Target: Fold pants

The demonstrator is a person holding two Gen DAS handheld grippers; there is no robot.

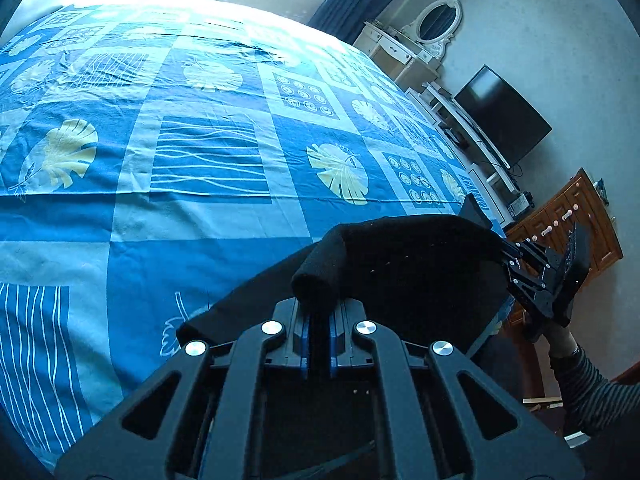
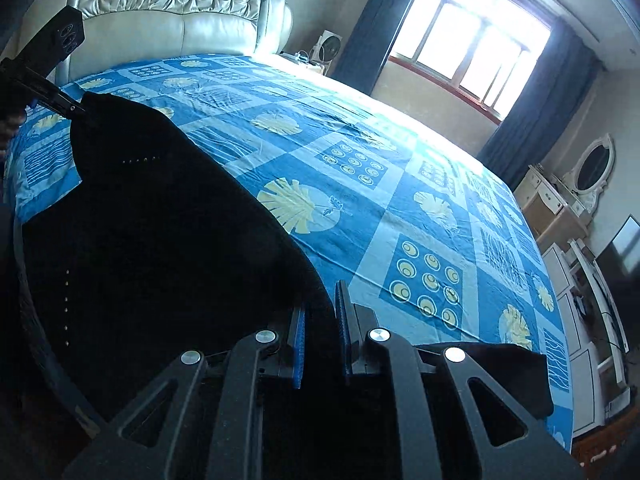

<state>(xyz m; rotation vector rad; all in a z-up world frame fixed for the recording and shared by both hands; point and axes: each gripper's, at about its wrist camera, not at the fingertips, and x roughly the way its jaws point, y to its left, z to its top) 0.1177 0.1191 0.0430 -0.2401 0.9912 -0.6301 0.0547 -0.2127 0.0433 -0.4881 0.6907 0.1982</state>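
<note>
Black pants hang lifted above the near edge of the bed. My left gripper is shut on a bunched edge of the pants. In the left wrist view, my right gripper grips the far end of the same raised edge at the right. In the right wrist view the pants spread as a dark sheet to the left; my right gripper is shut on their edge, and the left gripper pinches the far corner at upper left. The lower part of the pants is hidden below both grippers.
The bed carries a blue patterned sheet with a white tufted headboard. A window with dark curtains lies beyond. A dresser with mirror, a TV and a wooden cabinet stand along the right wall.
</note>
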